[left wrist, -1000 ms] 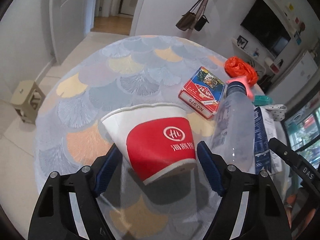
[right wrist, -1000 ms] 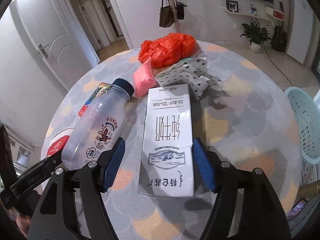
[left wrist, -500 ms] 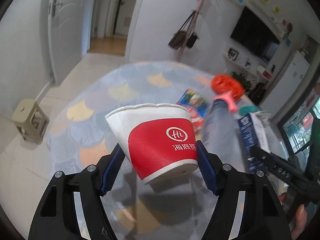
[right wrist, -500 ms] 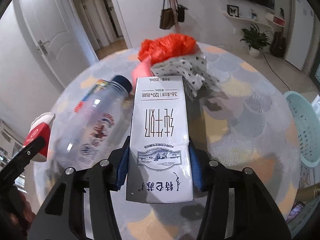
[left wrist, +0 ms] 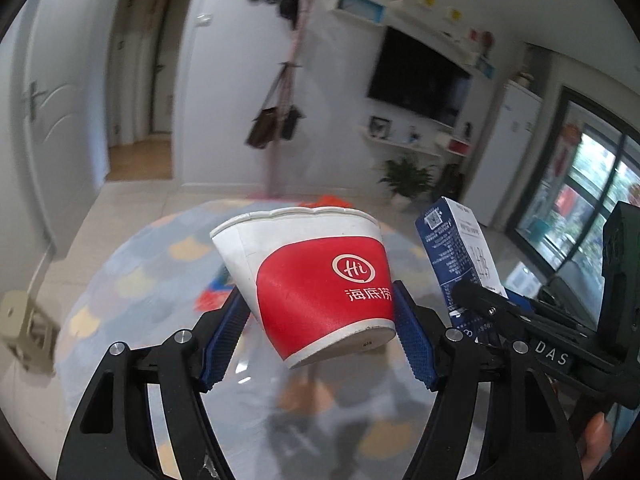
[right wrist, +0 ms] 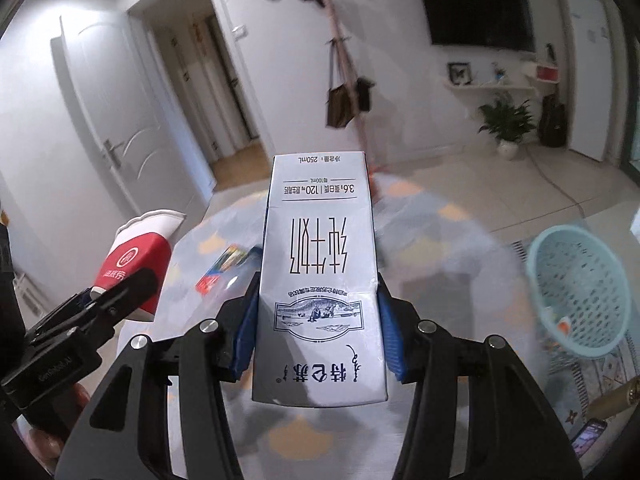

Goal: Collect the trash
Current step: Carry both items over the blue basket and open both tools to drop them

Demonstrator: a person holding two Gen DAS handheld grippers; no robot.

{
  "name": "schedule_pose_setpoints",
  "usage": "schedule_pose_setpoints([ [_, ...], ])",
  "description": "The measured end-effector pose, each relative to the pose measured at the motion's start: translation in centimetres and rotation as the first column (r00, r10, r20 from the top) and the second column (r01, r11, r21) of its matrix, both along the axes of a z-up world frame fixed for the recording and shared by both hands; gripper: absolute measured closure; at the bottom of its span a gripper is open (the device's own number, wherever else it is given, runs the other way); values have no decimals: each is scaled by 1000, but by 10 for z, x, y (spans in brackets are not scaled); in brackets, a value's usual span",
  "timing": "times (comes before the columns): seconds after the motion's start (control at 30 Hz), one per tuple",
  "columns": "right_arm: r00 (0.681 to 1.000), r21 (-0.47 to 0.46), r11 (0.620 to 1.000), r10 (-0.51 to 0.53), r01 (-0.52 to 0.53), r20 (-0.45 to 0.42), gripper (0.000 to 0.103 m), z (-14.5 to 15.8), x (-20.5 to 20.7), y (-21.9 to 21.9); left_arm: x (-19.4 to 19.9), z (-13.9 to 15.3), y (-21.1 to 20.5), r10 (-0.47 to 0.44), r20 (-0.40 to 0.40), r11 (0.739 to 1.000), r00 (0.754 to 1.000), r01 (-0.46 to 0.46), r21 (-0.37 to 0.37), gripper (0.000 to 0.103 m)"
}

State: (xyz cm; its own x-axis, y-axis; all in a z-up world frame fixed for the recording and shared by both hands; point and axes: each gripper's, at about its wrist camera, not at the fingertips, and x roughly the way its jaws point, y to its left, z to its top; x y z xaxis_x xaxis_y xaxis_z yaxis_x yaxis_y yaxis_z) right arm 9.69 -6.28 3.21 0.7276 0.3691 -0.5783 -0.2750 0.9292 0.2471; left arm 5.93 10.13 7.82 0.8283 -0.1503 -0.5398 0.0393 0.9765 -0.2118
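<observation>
My left gripper [left wrist: 320,328] is shut on a red and white paper cup [left wrist: 312,280] and holds it tilted, high above the round table [left wrist: 140,280]. My right gripper [right wrist: 316,320] is shut on a white milk carton [right wrist: 320,280], lifted above the table [right wrist: 440,240]. The carton also shows at the right of the left wrist view [left wrist: 456,256], and the cup at the left of the right wrist view [right wrist: 136,256]. A pale blue mesh basket [right wrist: 580,292] stands on the floor to the right of the table.
A red and blue packet [right wrist: 224,268] lies on the table, blurred. An orange bag [left wrist: 328,201] shows at the table's far edge. A small stool [left wrist: 24,328] stands on the floor at the left. A coat stand with bags [left wrist: 276,128] is behind the table.
Both grippers have risen from the table with the cup and the carton, and both views have tilted up toward the room. The right gripper closed on the carton.
</observation>
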Motion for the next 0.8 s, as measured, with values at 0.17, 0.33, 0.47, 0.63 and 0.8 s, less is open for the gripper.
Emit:
schedule_pose_setpoints([
  [0.17, 993, -45, 993, -108, 111, 52, 55, 10, -1, -46, 24, 4, -55, -107, 18, 994, 994, 107, 7, 34],
  [0.33, 975, -16, 976, -217, 218, 46, 55, 9, 9, -108, 47, 0, -112, -208, 19, 978, 978, 208, 29, 34],
  [0.47, 953, 4, 953, -303, 303, 25, 55, 0, 18, -155, 70, -7, -156, -281, -4, 959, 960, 281, 19, 34],
  [0.63, 911, 7, 911, -413, 413, -16, 55, -19, 34, -210, 102, -21, -205, -360, -42, 933, 932, 361, 8, 34],
  [0.8, 855, -17, 859, -511, 511, -88, 55, -56, 50, -263, 136, -48, -256, -428, -102, 903, 898, 429, -12, 34],
])
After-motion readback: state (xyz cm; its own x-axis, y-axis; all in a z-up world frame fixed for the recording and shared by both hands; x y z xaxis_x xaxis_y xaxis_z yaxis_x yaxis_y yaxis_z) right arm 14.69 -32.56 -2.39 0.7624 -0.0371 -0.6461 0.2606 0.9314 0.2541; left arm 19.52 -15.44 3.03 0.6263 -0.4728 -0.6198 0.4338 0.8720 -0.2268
